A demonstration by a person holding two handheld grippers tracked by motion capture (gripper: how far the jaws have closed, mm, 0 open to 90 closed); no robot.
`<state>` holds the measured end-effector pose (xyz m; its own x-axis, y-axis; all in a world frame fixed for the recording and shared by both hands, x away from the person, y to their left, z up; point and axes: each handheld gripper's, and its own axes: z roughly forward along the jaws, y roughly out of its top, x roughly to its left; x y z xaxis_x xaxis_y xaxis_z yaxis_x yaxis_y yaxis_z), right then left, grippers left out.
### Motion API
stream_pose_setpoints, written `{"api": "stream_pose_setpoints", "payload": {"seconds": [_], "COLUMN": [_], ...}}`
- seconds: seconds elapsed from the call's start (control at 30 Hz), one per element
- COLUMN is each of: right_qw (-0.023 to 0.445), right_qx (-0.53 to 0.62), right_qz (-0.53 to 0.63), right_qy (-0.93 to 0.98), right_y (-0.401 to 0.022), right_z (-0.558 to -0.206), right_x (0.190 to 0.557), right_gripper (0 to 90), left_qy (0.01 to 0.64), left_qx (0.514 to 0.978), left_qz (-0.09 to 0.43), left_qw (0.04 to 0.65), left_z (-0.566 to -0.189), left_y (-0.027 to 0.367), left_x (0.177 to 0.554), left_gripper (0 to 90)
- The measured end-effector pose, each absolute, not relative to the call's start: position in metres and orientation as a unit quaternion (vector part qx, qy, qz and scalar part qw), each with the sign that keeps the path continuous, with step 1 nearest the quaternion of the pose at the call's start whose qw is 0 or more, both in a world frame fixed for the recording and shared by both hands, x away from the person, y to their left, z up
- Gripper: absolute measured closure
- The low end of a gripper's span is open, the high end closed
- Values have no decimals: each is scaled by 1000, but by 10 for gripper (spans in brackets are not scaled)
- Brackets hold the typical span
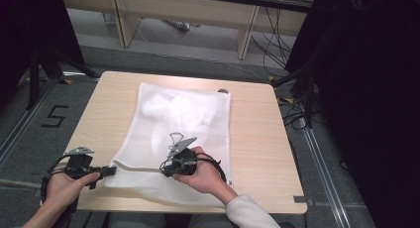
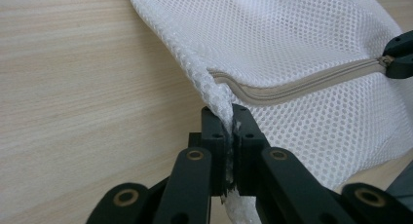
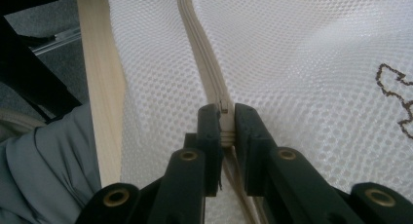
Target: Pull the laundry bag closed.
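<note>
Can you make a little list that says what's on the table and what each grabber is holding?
surface: wooden table
main thing: white mesh bag, lying flat
bag detail: beige zipper across it
left gripper: fingers shut on the bag's corner edge, by the zipper's end
right gripper: fingers shut on the zipper pull
hands: one on each gripper
</note>
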<state>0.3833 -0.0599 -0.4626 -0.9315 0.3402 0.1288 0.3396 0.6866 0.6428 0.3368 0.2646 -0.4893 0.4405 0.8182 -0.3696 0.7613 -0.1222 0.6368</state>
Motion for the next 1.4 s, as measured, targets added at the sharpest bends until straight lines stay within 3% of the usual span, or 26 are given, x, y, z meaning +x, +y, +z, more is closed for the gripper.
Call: {"api": "stream_pose_setpoints", "payload": {"seconds": [1.4], "right_qw": [10], "right_qx": [188], "right_qz": [346], "right_qy": [919], "right_y": [-77], "right_z": [-458], "right_x": [379], "right_gripper": [824], "left_qy": [540], "left_qx": [735], "left_qz": [41], "left_qw": [408], "left_z": [-491], "left_y": [261], "left_x": [337], "left_gripper": [854]}}
